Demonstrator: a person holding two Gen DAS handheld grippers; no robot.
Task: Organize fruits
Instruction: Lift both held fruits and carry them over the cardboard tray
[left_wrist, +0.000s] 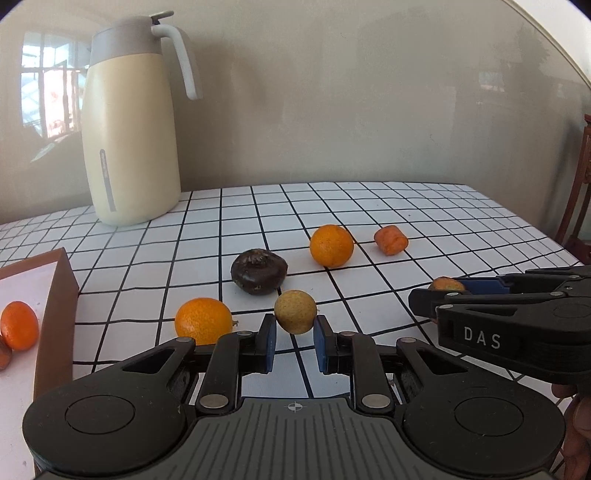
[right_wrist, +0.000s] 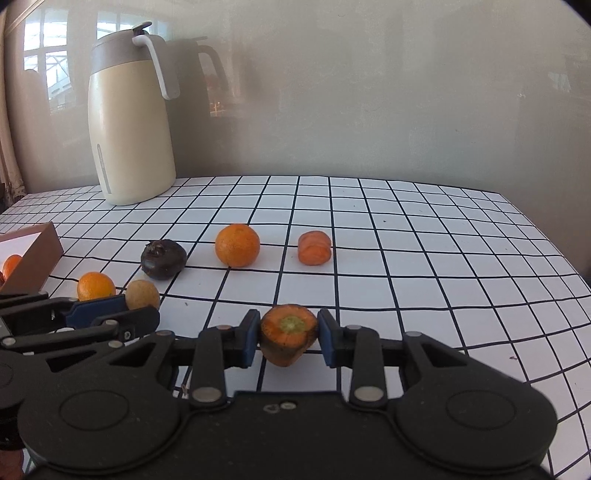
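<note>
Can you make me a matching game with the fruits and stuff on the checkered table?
Things:
1. yellowish round fruit
2. carrot chunk
3. dark fruit
4. jug

Where:
A. standing at the back by the wall
B. between the right gripper pads
C. lying loose on the table
D. between the left gripper pads

Pairs: 1-D, 2-B, 3-C, 4-A

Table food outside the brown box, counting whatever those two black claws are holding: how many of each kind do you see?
Oranges: 2
Carrot pieces: 2, one in the right gripper
Dark round fruit: 1
Tan round fruit: 1, in the left gripper
Total: 6
</note>
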